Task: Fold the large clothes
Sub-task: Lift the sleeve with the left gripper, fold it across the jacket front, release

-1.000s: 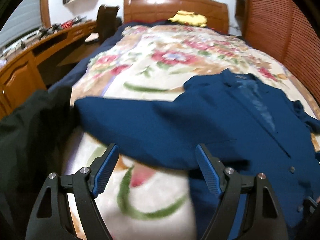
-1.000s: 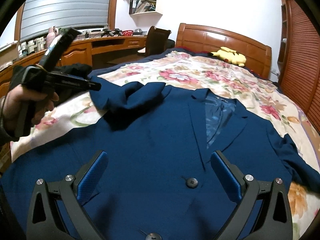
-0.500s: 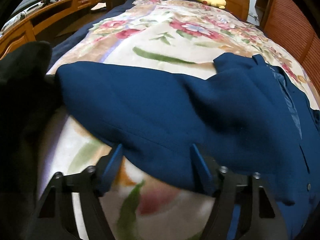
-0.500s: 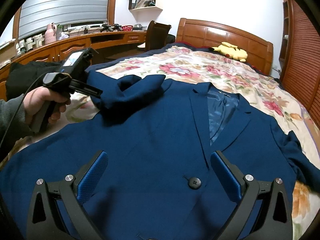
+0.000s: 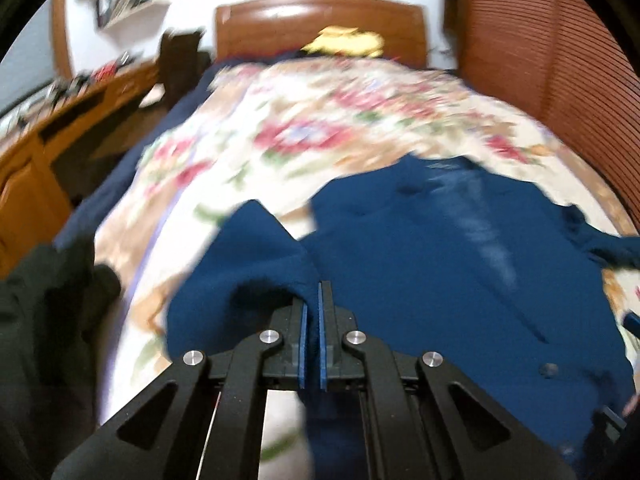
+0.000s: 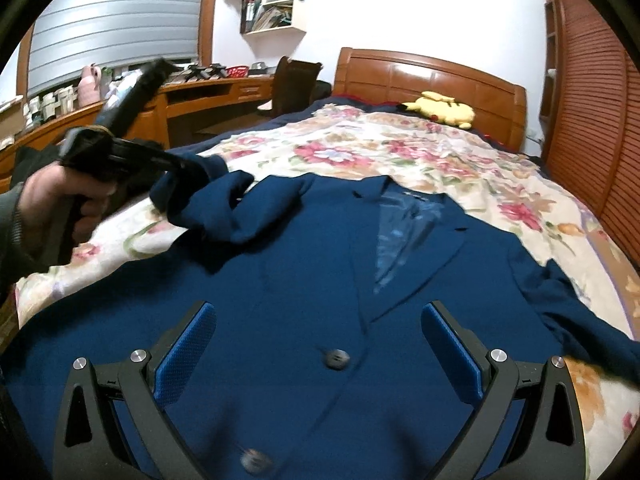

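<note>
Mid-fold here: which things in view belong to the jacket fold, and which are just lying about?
Part of the job:
- navy suit jacket
- its sleeve, pinched in the left claw, whose jaws have just closed on it
- right claw, open above the jacket front
- floral bedspread as folding surface

Lying about:
- yellow plush toy
- black garment
- desk clutter
- wall shelf

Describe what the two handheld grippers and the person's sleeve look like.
Both grippers share one build: black angular linkage arms with triangular cut-outs, round silver pivot pins and blue textured finger pads. The left gripper has a thin pale cable running under its frame. The right gripper shows dotted pads. The left hand grips a black pistol-style handle, with a dark grey knit sleeve.
</note>
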{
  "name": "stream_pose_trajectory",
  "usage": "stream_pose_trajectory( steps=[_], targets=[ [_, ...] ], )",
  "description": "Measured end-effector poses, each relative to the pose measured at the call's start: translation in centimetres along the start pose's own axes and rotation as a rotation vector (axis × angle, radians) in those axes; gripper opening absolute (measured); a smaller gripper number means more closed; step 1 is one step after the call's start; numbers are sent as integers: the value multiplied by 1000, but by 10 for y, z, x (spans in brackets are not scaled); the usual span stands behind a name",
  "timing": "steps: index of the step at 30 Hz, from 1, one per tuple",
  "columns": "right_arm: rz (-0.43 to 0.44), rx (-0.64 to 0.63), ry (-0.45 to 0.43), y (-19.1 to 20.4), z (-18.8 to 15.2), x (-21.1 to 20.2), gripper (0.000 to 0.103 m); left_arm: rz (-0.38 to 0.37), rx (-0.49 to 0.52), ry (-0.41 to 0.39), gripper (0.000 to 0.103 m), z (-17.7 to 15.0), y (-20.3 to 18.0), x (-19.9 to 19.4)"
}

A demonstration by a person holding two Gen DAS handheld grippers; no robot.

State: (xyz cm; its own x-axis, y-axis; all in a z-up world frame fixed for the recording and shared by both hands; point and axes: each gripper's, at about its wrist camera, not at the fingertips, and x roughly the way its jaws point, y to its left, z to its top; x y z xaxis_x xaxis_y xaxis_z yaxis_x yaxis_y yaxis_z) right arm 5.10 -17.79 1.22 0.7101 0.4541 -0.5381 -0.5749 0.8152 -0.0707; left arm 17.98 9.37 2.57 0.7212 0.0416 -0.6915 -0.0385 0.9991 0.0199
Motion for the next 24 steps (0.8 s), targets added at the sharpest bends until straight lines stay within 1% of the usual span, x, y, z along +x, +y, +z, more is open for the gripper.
stream_pose_trajectory(
  steps=[2, 4, 6, 8, 10, 11, 12, 13, 15, 16, 17, 18, 21, 24],
  targets=[
    [-19, 14, -5, -9, -2, -7, 102, -40, 39, -28, 4, 2, -26, -16],
    [-38, 34, -8, -18, -5, -14, 102, -77, 69, -45, 5, 0, -44, -28],
    [-54, 53, -9, -25, -8, -19, 102, -97, 109, -66, 5, -2, -64, -40],
    [-76, 66, -6, -31, -12, -24, 102, -130, 131, -56, 5, -4, -79, -46],
    [-96, 87, -6, -38, -16, -29, 102, -156, 143, -33, 9, -5, -86, -49],
    [-102, 102, -8, -40, -15, -29, 102, -170, 150, -27, 15, -6, -90, -52],
    [-103, 113, -9, -42, -15, -31, 102, -172, 158, -28, 25, -7, -93, -54],
    [-102, 120, -10, -43, -15, -32, 102, -165, 169, -37, 32, -9, -96, -59],
    [-107, 122, -15, -40, -15, -36, 102, -150, 189, -79, 58, -13, -99, -71],
    [-105, 121, -17, -37, -14, -37, 102, -148, 194, -94, 64, -16, -99, -76],
    [-101, 119, -19, -34, -14, -37, 102, -149, 194, -107, 77, -19, -99, -81],
    [-98, 118, -20, -34, -14, -36, 102, -148, 189, -124, 82, -25, -96, -86],
    [-83, 119, -19, -30, -14, -35, 102, -140, 174, -147, 82, -39, -86, -95],
    [-73, 114, -18, -30, -12, -30, 102, -125, 136, -161, 82, -57, -73, -98]
  ],
)
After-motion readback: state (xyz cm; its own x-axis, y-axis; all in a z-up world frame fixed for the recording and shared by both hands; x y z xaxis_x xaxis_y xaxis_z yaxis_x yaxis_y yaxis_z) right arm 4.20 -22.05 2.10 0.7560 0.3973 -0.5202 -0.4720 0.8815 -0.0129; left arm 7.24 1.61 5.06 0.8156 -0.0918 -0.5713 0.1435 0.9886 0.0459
